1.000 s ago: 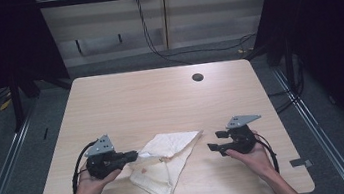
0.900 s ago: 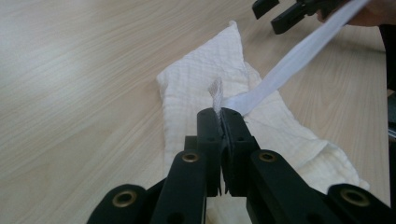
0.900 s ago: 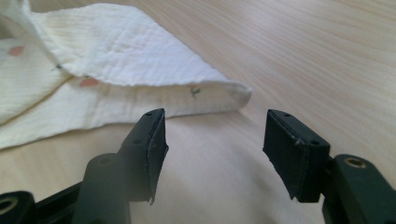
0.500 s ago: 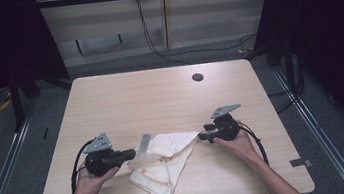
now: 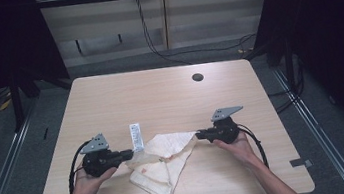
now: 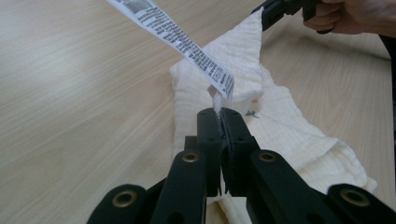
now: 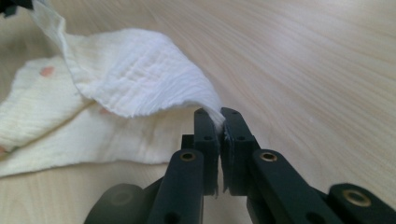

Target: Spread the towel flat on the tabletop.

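Observation:
A cream muslin cloth (image 5: pixel 162 169) with small pink marks lies crumpled on the near middle of the wooden table. My left gripper (image 5: pixel 128 154) is shut on its left corner, where a white printed label (image 5: pixel 136 136) sticks up. In the left gripper view the jaws pinch the cloth (image 6: pixel 261 107) just below the label (image 6: pixel 187 42). My right gripper (image 5: pixel 199 134) is shut on the cloth's right corner, which rises slightly off the table. In the right gripper view the cloth (image 7: pixel 135 74) folds over into the closed jaws.
A round dark cable hole (image 5: pixel 197 77) sits at the far right of the table (image 5: pixel 160 98). Dark floor, metal rails and hanging cables surround the table.
The right gripper moved left to the cloth's right corner and shut on it. The left gripper has lifted its corner, and the label now stands up.

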`<action>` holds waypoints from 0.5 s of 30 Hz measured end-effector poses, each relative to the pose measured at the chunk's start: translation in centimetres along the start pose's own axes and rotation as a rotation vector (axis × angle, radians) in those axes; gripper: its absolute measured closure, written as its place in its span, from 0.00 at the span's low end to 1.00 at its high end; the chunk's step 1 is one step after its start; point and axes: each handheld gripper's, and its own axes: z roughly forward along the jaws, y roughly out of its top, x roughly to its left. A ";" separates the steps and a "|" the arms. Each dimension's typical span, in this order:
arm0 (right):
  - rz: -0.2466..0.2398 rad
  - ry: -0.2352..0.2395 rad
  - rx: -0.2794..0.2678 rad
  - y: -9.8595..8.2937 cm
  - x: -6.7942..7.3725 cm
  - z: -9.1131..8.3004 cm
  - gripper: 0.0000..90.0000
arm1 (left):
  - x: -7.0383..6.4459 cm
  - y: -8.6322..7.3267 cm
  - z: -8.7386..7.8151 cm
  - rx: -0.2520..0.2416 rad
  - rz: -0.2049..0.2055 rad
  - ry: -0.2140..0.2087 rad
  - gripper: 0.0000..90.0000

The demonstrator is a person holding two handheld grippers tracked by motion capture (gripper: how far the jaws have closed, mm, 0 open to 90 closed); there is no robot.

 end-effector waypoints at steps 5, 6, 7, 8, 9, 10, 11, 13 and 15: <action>0.019 0.020 -0.042 0.4 -0.1 -1.2 0.96 | 0.3 0.0 -0.4 -0.013 -0.008 0.010 0.97; 0.025 0.019 -0.050 0.5 -0.1 -1.4 0.96 | 0.4 0.0 -0.6 -0.017 -0.007 0.018 0.97; 0.027 0.023 -0.054 0.6 -0.2 -1.7 0.96 | 0.3 0.0 -0.7 -0.024 -0.012 0.020 0.97; 0.022 0.016 -0.049 0.8 -0.2 -2.0 0.96 | 0.4 0.1 -1.0 -0.026 -0.012 0.021 0.97; 0.010 0.000 -0.028 1.0 -0.1 -2.3 0.96 | 0.3 0.3 -1.2 -0.035 -0.008 0.025 0.97; 0.011 0.027 -0.021 1.2 -0.1 -2.6 0.96 | 0.1 0.6 -1.6 -0.045 0.001 0.023 0.97; 0.008 0.031 -0.033 1.3 0.1 -3.0 0.96 | -0.2 0.8 -1.9 -0.055 0.007 0.019 0.97; 0.010 0.034 -0.047 1.6 0.3 -3.7 0.96 | -0.6 1.1 -2.4 -0.079 0.021 0.010 0.97; 0.009 0.036 -0.064 1.9 0.4 -4.4 0.96 | -0.7 1.4 -2.8 -0.091 0.028 0.008 0.97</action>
